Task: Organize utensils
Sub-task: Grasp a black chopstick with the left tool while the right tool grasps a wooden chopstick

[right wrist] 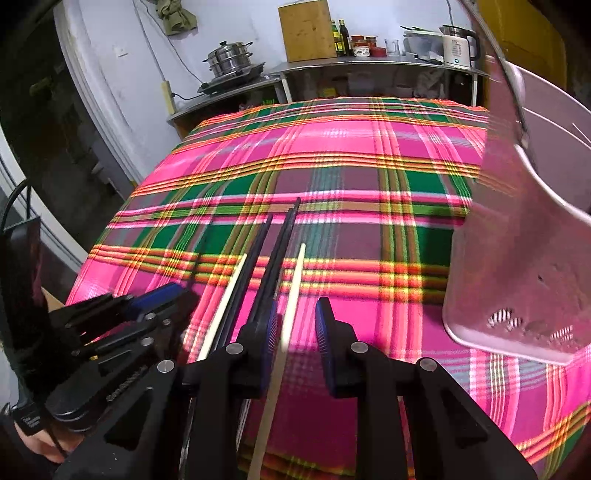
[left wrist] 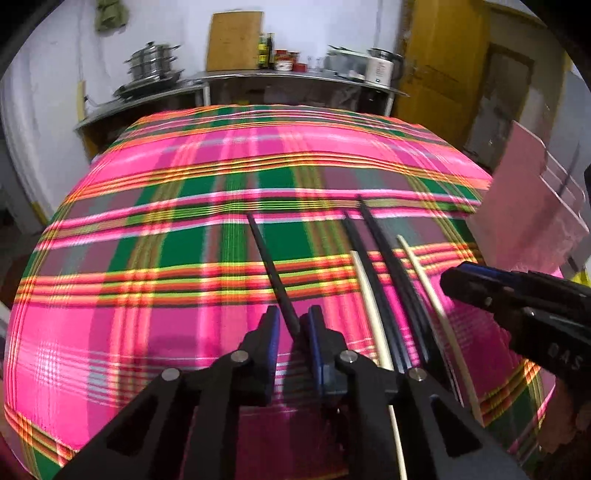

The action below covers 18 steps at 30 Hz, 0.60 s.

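Black fingers with blue pads fill the bottom of the left wrist view: the left gripper stands narrow, with one black chopstick running up from between its pads. That stick seems to touch the right pad, while a sliver of cloth shows beside the left one, so whether it is truly pinched cannot be told for certain. Just to the right lie more chopsticks on the plaid tablecloth: a pair of black chopsticks side by side, flanked by two cream chopsticks, all pointing away from the camera.

From the right wrist view, the right gripper stands partly spread, with a cream chopstick lying in the gap close to the left pad. Its pads do not press on the stick, and the right pad stands clear of it. The left gripper shows at the left edge of this view.

A translucent pink utensil holder stands on the cloth to the right, close to the right gripper, with holes in its base.

Beyond the table runs a metal counter bearing stacked steel pots, a wooden board, bottles and a white kettle.
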Available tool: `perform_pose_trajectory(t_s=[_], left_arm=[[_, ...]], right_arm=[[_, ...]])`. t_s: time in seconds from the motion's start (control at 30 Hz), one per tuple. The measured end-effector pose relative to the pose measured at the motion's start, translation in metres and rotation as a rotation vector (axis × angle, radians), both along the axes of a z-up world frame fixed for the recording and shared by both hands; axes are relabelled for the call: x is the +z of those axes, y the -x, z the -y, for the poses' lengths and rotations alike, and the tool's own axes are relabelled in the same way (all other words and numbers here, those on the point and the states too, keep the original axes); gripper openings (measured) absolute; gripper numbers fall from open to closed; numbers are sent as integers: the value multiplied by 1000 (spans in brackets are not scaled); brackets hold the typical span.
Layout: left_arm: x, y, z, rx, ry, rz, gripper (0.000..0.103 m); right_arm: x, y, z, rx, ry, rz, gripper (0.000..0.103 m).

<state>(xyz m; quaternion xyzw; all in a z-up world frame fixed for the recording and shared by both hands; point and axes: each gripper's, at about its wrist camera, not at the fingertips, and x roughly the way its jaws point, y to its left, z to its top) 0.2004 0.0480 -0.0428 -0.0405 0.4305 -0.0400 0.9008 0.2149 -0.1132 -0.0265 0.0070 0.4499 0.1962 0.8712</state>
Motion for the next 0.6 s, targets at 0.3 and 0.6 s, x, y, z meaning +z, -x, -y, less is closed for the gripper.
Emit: perform_pose_trajectory(t_s=[0.3,0.6], left_arm=[[1,-21,-14,13,93,-24,17],[-1,-42,-9,13,82,-46,17]], right_arm=[[-7,-30,-15,-14,45,-10,18],[-16,-42,-27,-5,117,-16,8]])
